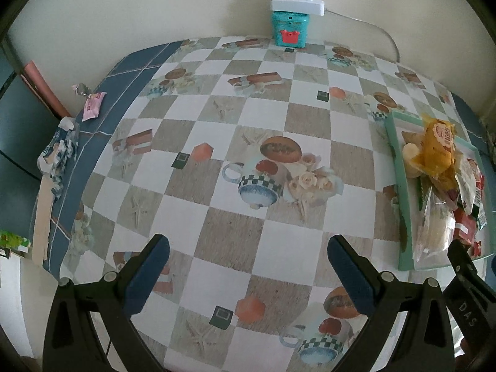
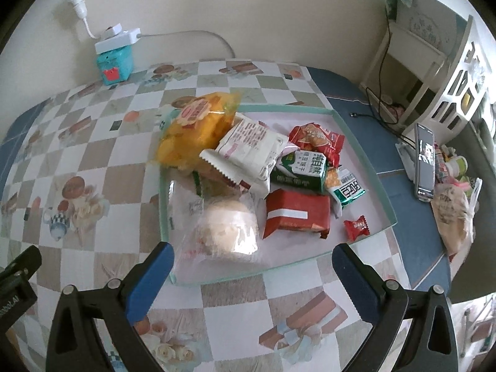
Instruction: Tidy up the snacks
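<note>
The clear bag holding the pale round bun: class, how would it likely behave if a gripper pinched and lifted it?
The clear bag looks thin and loose, so probably floppy and slippery. Its bun seems soft, likely light and squashable.

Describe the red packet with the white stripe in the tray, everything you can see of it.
The red packet is a flat, rectangular, glossy wrapper with a white stripe along its near side and crimped ends. It lies flat in the green-rimmed tray, near the front. A green packet lies just behind it, the clear bagged bun on its left, and a small red candy apart on its right. Neither gripper touches it.
</note>
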The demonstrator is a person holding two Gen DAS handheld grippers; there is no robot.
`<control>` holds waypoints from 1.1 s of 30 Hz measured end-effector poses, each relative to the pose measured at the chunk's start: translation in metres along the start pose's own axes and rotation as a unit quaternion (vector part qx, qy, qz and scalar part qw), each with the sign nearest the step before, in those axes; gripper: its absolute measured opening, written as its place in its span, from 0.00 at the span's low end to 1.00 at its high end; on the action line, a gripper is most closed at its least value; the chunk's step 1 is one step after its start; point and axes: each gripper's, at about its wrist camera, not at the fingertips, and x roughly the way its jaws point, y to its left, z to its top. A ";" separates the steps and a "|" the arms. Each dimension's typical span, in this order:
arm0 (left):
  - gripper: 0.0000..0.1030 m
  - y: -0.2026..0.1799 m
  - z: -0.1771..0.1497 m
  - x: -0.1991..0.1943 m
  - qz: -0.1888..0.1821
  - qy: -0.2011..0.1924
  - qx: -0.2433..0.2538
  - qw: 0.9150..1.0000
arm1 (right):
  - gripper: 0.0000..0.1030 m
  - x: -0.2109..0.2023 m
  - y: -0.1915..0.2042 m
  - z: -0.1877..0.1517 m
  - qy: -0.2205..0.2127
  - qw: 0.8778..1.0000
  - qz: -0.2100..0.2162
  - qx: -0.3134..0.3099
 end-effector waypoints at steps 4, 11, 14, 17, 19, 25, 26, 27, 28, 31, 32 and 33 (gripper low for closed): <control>0.99 0.005 -0.004 0.001 -0.003 0.002 -0.003 1.000 | 1.00 -0.002 0.003 -0.004 0.000 1.000 -0.004 -0.003; 0.99 0.007 -0.006 0.000 -0.005 0.001 -0.002 1.000 | 1.00 -0.003 0.008 -0.006 0.001 1.000 -0.003 -0.007; 0.99 0.006 -0.005 0.001 -0.008 0.001 0.002 1.000 | 1.00 -0.002 0.009 -0.006 0.003 1.000 -0.001 -0.008; 0.99 0.004 -0.005 0.001 -0.008 0.001 0.008 1.000 | 1.00 0.000 0.009 -0.006 0.005 1.000 0.001 -0.008; 0.99 0.002 -0.005 0.002 -0.009 0.002 0.011 1.000 | 1.00 0.000 0.009 -0.006 0.006 1.000 0.004 -0.008; 0.99 0.001 -0.005 0.002 -0.011 0.002 0.015 1.000 | 1.00 0.002 0.008 -0.006 0.009 1.000 0.008 -0.007; 0.99 0.001 -0.005 0.002 -0.010 0.002 0.015 1.000 | 1.00 0.002 0.008 -0.005 0.009 1.000 0.009 -0.007; 0.99 0.001 -0.004 0.002 -0.011 0.001 0.015 1.000 | 1.00 0.002 0.008 -0.006 0.010 1.000 0.009 -0.007; 0.99 0.001 -0.004 0.002 -0.011 0.001 0.017 1.000 | 1.00 0.003 0.008 -0.006 0.010 1.000 0.010 -0.007; 0.99 0.000 -0.003 0.002 -0.014 0.000 0.019 1.000 | 1.00 0.003 0.008 -0.006 0.011 1.000 0.012 -0.008; 0.99 0.000 -0.003 0.002 -0.014 0.000 0.020 1.000 | 1.00 0.003 0.008 -0.006 0.010 1.000 0.013 -0.008; 0.99 0.000 -0.003 0.002 -0.014 -0.001 0.022 1.000 | 1.00 0.003 0.008 -0.006 0.010 1.000 0.013 -0.008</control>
